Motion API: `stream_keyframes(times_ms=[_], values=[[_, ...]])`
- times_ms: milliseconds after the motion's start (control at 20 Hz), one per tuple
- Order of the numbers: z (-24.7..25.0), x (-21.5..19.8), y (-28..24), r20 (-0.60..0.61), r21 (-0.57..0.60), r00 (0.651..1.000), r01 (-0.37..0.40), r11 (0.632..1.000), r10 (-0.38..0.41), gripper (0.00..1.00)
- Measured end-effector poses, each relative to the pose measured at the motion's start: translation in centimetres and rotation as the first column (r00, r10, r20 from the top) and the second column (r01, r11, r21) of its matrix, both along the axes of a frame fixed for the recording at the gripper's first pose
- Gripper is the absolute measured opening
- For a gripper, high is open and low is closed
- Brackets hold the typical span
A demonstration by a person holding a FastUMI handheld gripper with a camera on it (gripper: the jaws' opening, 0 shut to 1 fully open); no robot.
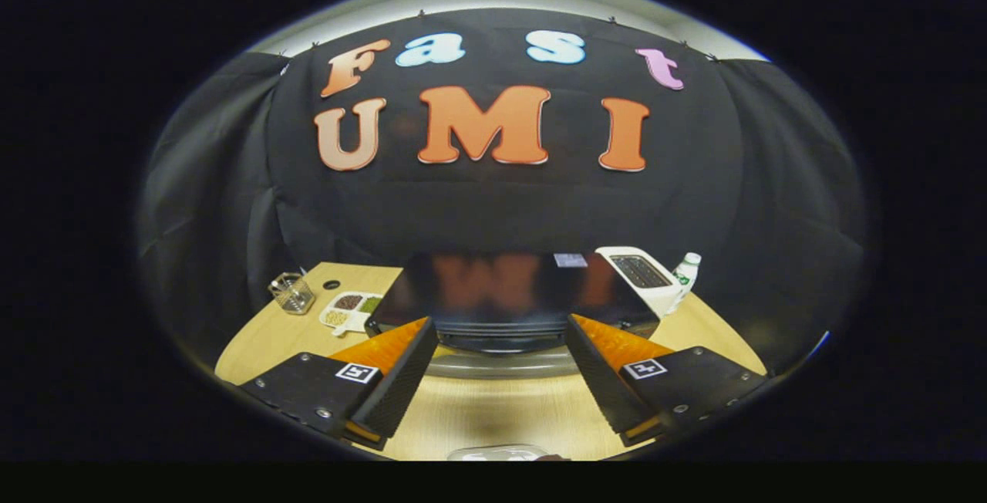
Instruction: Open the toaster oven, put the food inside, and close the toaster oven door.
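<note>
Just beyond the released claw (500,333) — toaster oven (509,295), broadside, door toward the fingers

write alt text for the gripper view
The open gripper points at a glossy black toaster oven just ahead on a light wooden table, its door shut. A white slot toaster and a divided snack tray flank it.

toaster oven (513,287): glossy black top, mirror-like, metal handle bar
table (493,410): smooth light wood
gripper (497,333) fingers: spread, ribbed matt pads
bottle (685,275): clear plastic
booth wall: matt cloth
</note>
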State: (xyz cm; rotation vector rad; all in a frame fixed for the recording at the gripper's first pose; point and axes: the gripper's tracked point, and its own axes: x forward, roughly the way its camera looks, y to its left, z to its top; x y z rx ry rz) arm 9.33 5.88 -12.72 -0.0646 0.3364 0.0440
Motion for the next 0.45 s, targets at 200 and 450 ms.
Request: stream_keyframes(times_ms=[200,450], values=[[6.1,-1.0,-0.3,0.074,0.006,0.997,-0.019,1.000,0.019,0.99],[12.8,-2.8,-2.0,0.162,0.015,0.987,-0.015,1.000,0.012,0.99]])
